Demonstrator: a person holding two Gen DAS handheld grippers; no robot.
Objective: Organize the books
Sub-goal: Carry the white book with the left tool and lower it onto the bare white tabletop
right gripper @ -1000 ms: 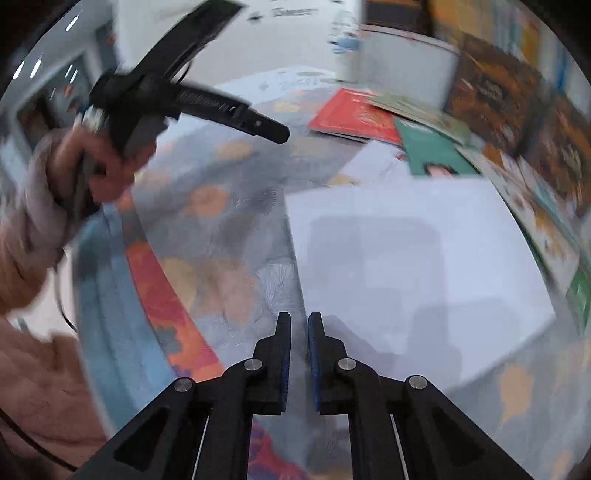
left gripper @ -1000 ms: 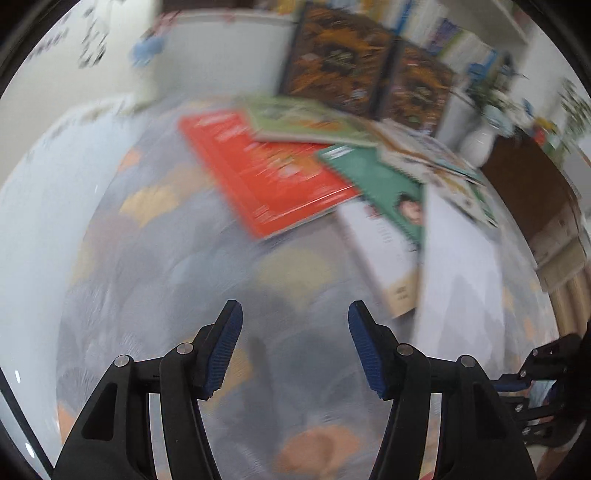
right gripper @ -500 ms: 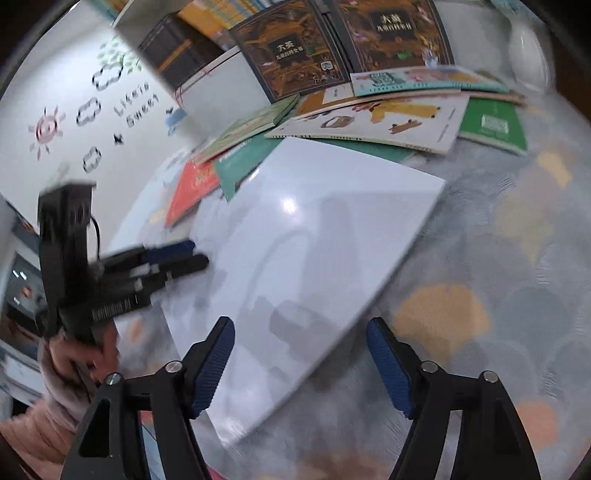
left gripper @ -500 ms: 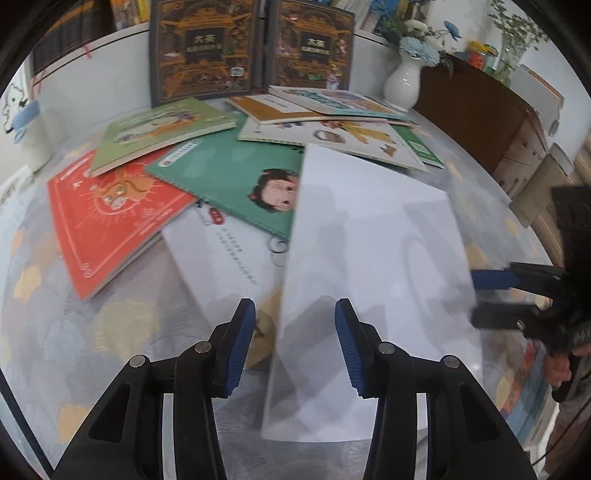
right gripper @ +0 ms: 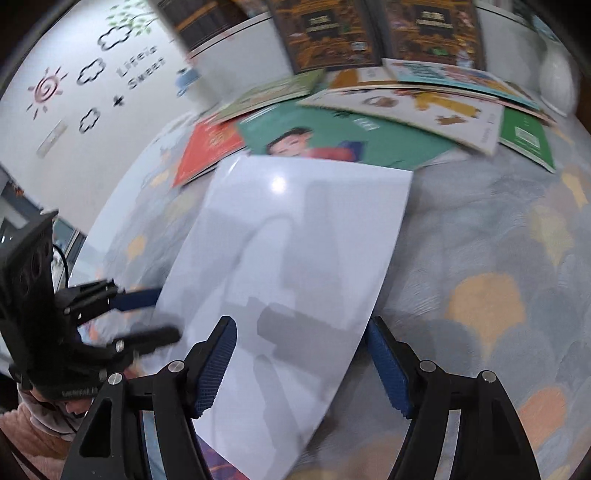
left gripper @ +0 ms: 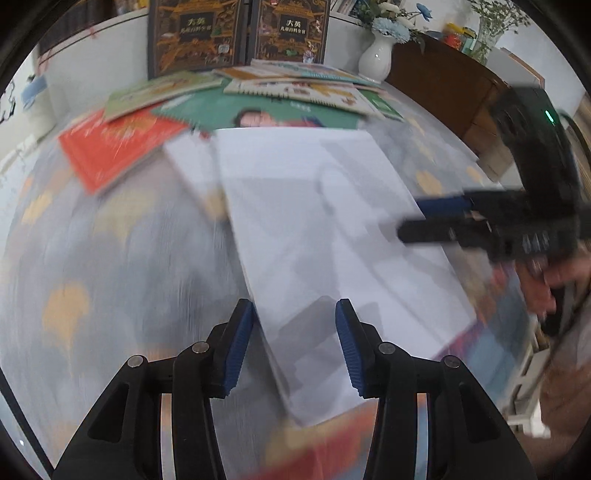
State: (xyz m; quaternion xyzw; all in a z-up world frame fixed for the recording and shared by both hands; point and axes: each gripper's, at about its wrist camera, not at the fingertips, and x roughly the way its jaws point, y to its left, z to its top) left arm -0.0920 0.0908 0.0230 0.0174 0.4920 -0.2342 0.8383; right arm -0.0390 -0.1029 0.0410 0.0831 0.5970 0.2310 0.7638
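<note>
Both claws, left gripper (left gripper: 293, 343) and right gripper (right gripper: 301, 365), spread, empty, above glossy white flat book (right gripper: 291, 280); risked sliding it off the tablecloth edge.

Books spread over the desk (right gripper: 517, 258), the blank book (right gripper: 288, 266) nearest.
The blank book lies on the desk with its far edge over the portrait book (right gripper: 332, 136). Left of that lies the sun book (right gripper: 207, 147); behind, more books overlap. Two big books (right gripper: 373, 29) stand upright at the back, a vase (left gripper: 373, 59) to their right.
</note>
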